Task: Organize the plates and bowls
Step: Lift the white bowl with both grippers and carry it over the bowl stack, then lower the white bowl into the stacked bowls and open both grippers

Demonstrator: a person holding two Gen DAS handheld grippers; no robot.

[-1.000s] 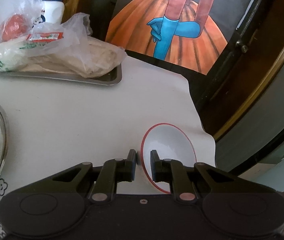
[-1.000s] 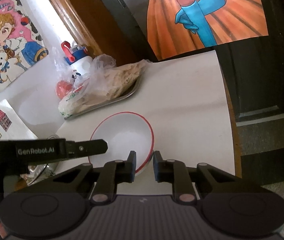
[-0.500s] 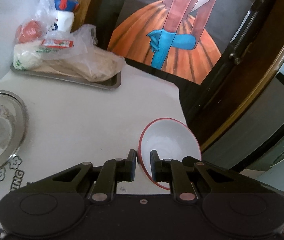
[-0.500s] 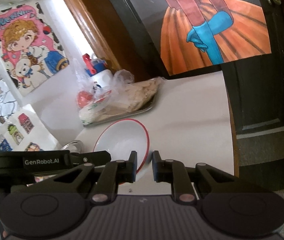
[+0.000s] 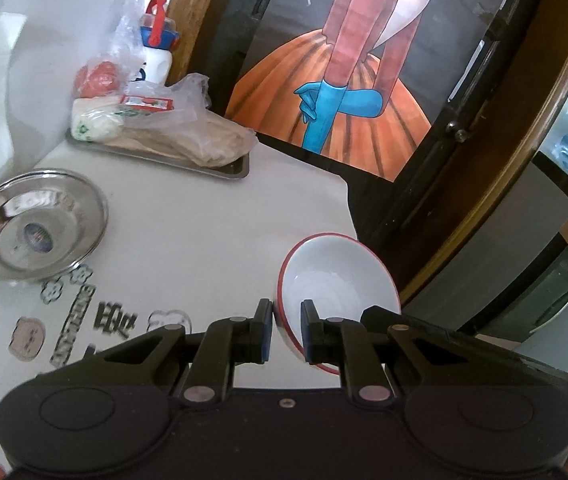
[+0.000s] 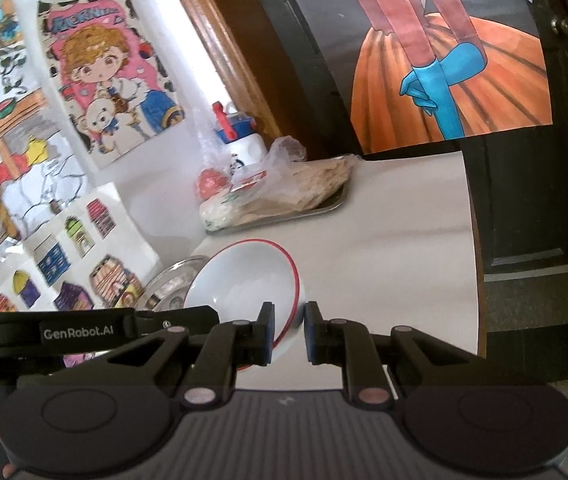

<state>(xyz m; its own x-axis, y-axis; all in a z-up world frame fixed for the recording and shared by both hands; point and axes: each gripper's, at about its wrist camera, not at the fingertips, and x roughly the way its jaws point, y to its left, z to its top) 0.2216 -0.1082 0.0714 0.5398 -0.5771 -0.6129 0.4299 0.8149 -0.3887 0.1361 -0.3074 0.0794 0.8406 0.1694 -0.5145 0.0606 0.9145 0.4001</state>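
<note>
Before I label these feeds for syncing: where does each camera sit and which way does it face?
Left wrist: rides the left gripper, facing table, steel bowl and door; fingers straddle the red-rimmed bowl's rim.
Right wrist: rides the right gripper, facing the drawings wall; left gripper's side visible.
Shared: red-rimmed bowl, food tray, steel bowl.

white table (image 5: 188, 240) | on it: steel bowl (image 5: 36, 224), metal tray (image 5: 164, 158) holding bagged food

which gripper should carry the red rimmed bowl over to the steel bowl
Probably the left gripper. Its fingers straddle the red-rimmed bowl's near-left rim, on the steel bowl's side. The right gripper clamps the opposite rim, and the left gripper's body lies across its path leftward.
</note>
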